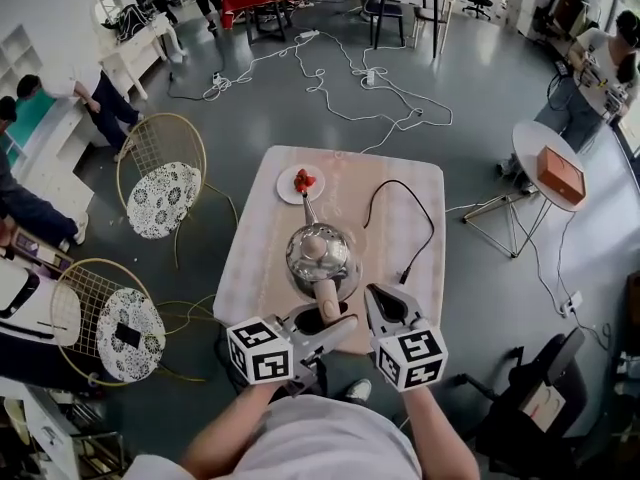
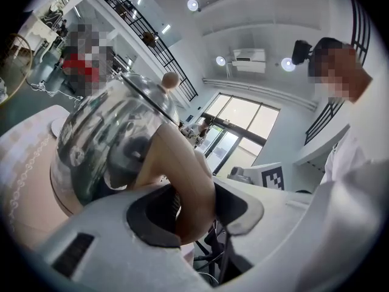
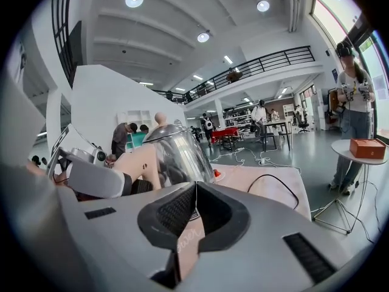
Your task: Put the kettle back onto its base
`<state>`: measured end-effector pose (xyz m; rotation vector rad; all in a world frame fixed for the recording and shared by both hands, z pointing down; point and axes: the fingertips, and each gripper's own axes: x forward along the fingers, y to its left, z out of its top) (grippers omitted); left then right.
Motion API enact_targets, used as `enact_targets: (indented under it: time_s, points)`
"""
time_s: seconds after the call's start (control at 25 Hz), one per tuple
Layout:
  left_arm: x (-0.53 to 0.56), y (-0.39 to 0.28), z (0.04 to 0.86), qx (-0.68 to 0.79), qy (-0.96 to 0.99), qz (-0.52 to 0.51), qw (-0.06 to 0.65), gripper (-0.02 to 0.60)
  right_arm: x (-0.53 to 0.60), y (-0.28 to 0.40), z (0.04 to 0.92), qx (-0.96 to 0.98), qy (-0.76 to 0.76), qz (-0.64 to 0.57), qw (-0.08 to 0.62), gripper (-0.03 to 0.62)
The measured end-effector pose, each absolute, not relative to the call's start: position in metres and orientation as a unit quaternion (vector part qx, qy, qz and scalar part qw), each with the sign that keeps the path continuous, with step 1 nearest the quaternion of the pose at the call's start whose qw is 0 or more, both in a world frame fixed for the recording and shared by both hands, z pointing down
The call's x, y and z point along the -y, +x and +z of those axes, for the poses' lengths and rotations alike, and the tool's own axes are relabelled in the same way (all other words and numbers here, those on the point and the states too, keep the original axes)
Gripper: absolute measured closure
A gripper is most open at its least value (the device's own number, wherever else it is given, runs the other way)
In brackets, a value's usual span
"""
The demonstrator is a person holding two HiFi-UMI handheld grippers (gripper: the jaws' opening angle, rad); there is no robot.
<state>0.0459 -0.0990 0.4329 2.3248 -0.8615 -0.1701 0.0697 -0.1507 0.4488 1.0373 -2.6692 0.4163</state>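
Left gripper [image 1: 330, 318]: your jaws are clamped on the kettle's tan handle [image 1: 327, 296], at the near edge of the bench [image 1: 258, 258].
Right gripper [image 1: 378, 300]: your jaws are pressed together with nothing between them, just right of the handle.
Kettle [image 1: 318, 256]: shiny steel, upright, lid on, mid-bench toward the near edge. You cannot tell whether a base sits under it.
Plate [image 1: 288, 192]: white, holding red pieces, toward the far edge, beyond the kettle.
Cable [image 1: 415, 198]: black, looping across the right half toward the right edge.
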Motion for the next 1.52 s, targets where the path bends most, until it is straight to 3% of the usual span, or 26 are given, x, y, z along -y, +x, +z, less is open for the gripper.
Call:
enact_targets:
  time_s: [1.52]
  points:
    - [0.205, 0.002, 0.490, 0.186, 0.920, -0.013, 0.346, 0.428, 0.261, 0.026, 0.474, 0.844, 0.485, 0.170, 0.152, 0.589]
